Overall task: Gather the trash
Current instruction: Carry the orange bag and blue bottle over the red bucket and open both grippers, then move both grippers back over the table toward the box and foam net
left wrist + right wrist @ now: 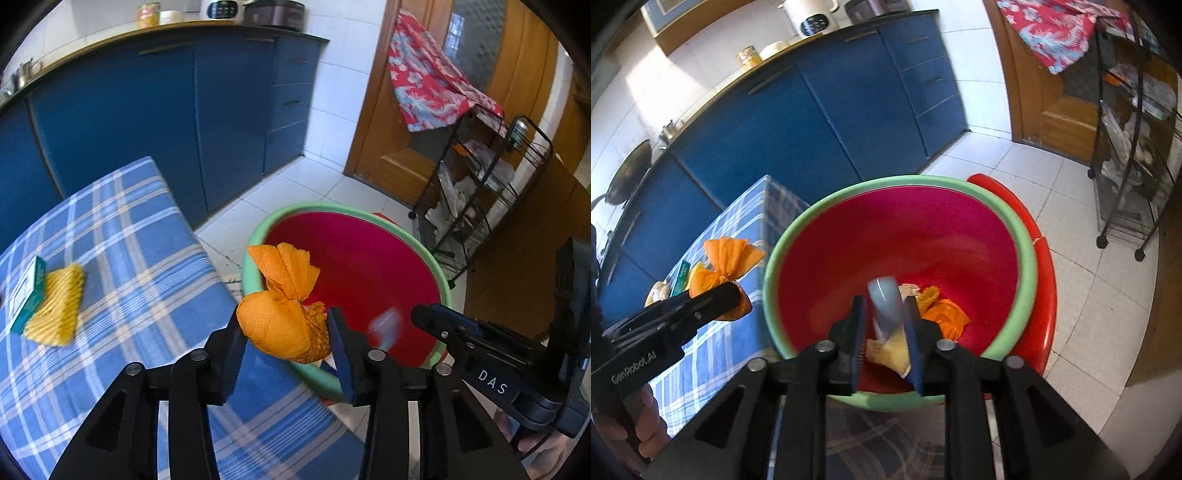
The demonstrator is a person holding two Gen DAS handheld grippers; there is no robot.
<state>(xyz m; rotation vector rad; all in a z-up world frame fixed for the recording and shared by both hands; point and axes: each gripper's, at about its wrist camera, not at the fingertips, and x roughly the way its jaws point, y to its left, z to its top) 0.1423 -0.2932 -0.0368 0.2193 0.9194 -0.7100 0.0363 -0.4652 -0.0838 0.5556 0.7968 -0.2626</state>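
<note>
My left gripper (284, 321) is shut on a knotted orange bag (277, 325), held just over the near rim of a red basin with a green rim (255, 236). In the right wrist view the left gripper (733, 291) and orange bag (727, 254) sit left of the basin (1027, 243). My right gripper (884, 301) hangs over the basin with its jaws apart. A blurred grey-blue item (886, 306) lies loose between its pads. Crumpled orange plastic (945, 314) and yellowish paper (894, 354) lie in the basin's bottom.
A table with a blue plaid cloth (140, 258) stands left of the basin, bearing a green-white box (27, 295) and a yellow mesh cloth (55, 306). Blue cabinets (147, 122) run behind. A black wire rack (480, 192) with a red cloth stands by a wooden door on the tiled floor.
</note>
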